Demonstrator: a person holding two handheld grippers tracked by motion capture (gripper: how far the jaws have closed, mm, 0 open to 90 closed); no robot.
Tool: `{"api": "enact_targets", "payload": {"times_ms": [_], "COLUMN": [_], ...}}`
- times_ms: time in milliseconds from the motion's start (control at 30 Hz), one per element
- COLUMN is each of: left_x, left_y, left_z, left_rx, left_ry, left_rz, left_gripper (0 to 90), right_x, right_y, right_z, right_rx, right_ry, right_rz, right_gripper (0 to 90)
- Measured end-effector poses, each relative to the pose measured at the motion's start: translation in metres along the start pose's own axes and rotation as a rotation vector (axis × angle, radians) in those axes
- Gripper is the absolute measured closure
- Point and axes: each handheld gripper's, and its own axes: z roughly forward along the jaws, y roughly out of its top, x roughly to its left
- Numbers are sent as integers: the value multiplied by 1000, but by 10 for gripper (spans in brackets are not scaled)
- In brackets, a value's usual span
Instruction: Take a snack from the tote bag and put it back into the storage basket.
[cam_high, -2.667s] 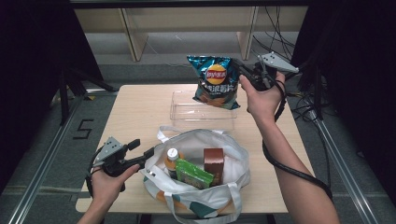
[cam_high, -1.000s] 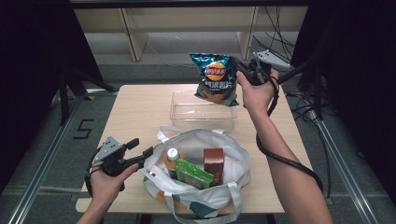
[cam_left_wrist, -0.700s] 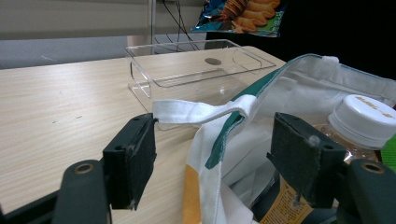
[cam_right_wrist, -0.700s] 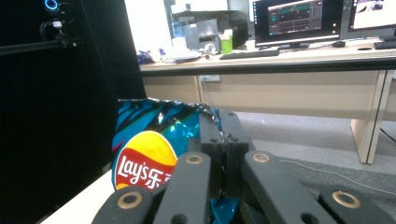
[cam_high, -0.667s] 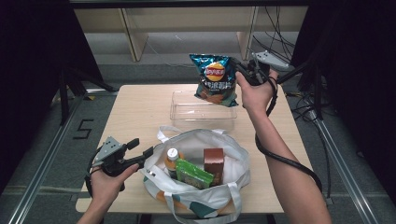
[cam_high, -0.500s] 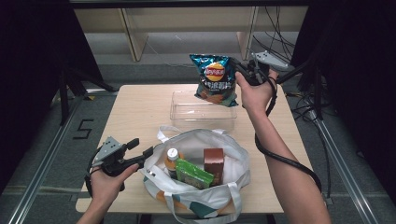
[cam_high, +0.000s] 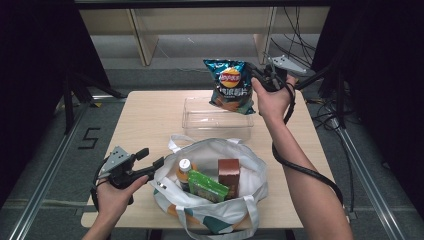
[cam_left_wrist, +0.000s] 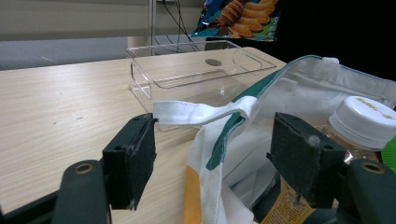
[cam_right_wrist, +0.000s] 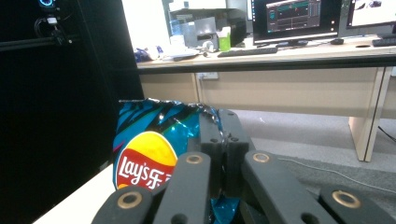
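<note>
Held aloft over the clear tray (cam_high: 217, 119) at the surface's 12 o'clock, the light, crinkly, crush-prone chip bag (cam_high: 229, 86) is pinched at its top-corner seam by the clamped right gripper (cam_high: 263, 80), the best hold.

Bright tabletop, dark surroundings, soft focus

Chip bag (cam_high: 230, 87): glossy crinkled foil. Tray (cam_high: 217, 119): clear smooth plastic. Tote bag (cam_high: 250, 172): matt white woven cloth, green trim. Bench (cam_high: 145, 120): pale wood-grain, matt. Bottle cap (cam_left_wrist: 366, 114): smooth white plastic. Left tongs (cam_left_wrist: 224, 161): black matt, rough-looking pads.
</note>
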Motion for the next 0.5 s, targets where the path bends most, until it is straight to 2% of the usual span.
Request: {"api": "enact_targets", "payload": {"times_ms": [33, 167, 233, 333, 367, 467, 500], "left_x": [0, -1, -1, -1, -1, -2, -1], "left_y": [0, 0, 0, 0, 0, -1, -1], "left_z": [0, 1, 1, 0, -1, 1, 1], "left_rx": [0, 0, -1, -7, -4, -1, -2], "left_ry": [-1, 0, -1, -3, 1, -2, -8], "left_rz": [0, -2, -4, 1, 0, -4, 0], "left_gripper": [305, 305, 306, 305, 306, 306, 306], "right_x": [1, 0, 1, 0, -2, 0, -3], "right_y": [0, 0, 0, 1, 1, 2, 2], "right_z": [1, 3, 6, 6, 8, 10, 10], "right_rx": [-3, -5, -15, 2, -12, -4, 4], "right_ry": [4, 7, -10, -3, 1, -10, -1], "right_rz": [12, 2, 20, 23, -1, 26, 4], "right_gripper": [900, 900, 900, 900, 900, 900, 900]}}
